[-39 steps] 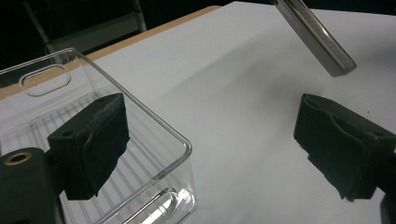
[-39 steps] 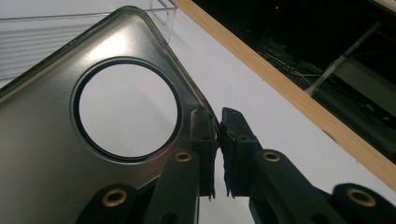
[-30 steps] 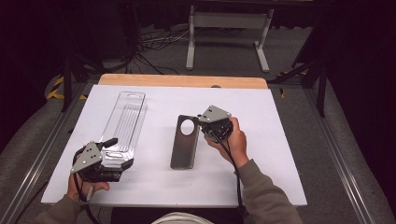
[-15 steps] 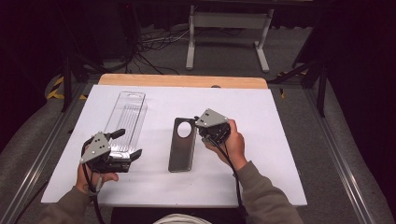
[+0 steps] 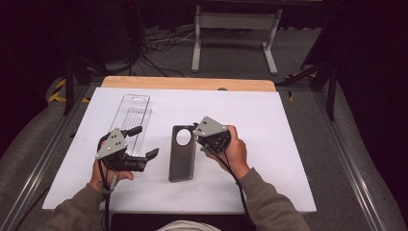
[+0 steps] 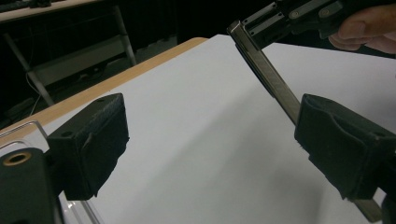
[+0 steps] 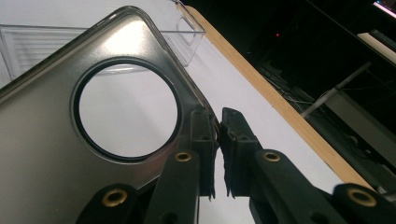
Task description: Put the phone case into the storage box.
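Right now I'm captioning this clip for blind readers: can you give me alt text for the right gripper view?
The right gripper has its two black jaws shut on the edge of a smoky translucent phone case with a large round camera hole. Behind it, a clear plastic tray lies on the white table, whose wooden edge runs along the far side.

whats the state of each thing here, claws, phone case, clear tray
left claw: open, jaws wide apart, holding nothing, between tray and case
right claw: shut on the phone case's top edge
phone case: grey, round camera hole, gripped at its top corner and tilted up there
clear tray: lying on the white table, nothing visible in it
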A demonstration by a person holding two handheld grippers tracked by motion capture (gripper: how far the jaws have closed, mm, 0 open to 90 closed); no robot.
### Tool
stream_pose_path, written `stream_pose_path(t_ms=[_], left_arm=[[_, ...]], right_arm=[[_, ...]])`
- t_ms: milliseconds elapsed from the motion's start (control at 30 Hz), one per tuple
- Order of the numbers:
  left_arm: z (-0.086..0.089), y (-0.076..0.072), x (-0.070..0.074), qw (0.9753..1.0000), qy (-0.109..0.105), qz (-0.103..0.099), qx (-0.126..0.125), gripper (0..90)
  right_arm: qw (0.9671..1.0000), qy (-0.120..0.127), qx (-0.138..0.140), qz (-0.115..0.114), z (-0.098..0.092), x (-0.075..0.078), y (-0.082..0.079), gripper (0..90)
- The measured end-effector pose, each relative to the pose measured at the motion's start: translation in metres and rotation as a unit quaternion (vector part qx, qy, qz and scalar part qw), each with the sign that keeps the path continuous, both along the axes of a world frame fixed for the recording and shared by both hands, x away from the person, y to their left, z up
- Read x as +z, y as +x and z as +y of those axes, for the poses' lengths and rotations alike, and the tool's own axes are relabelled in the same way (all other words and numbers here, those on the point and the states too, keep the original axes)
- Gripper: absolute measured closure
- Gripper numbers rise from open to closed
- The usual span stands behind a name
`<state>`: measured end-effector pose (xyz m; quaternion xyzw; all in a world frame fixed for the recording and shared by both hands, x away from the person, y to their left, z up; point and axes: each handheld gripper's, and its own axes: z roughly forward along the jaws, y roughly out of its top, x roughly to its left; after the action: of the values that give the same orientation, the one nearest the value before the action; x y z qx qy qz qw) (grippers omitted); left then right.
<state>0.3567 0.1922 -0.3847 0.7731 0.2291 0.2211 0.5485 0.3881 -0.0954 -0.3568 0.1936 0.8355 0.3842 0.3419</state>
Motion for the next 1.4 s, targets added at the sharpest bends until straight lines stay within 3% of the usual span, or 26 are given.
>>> stream_pose_path(t_ms=[133, 400, 700, 967, 1100, 1400], left_arm=[[-0.008, 0.003, 0.002, 0.9997, -0.011, 0.005, -0.019, 10.2], [-0.028, 0.007, 0.006, 0.9994, -0.008, 0.009, -0.033, 11.0], [-0.038, 0.016, 0.004, 0.9999, 0.003, 0.011, 0.003, 13.5], [-0.039, 0.024, 0.004, 0.9991, -0.019, 0.031, 0.02, 17.1], [-0.04, 0.025, 0.006, 0.9986, -0.027, 0.027, 0.038, 22.4], [-0.042, 0.026, 0.009, 0.9985, -0.034, 0.029, 0.031, 34.9]], right_arm=[[1.0, -0.005, -0.001, -0.001, 0.002, -0.002, -0.002, 83.9], [0.9995, -0.017, -0.003, -0.026, 0.007, -0.001, -0.01, 83.9], [0.9982, -0.029, -0.004, -0.053, 0.009, 0.0, -0.018, 83.9], [0.9953, -0.047, -0.01, -0.084, 0.015, -0.002, -0.024, 83.8], [0.9941, -0.048, -0.015, -0.096, 0.016, -0.002, -0.025, 83.6], [0.9898, -0.06, -0.021, -0.127, 0.022, -0.003, -0.03, 83.5]])
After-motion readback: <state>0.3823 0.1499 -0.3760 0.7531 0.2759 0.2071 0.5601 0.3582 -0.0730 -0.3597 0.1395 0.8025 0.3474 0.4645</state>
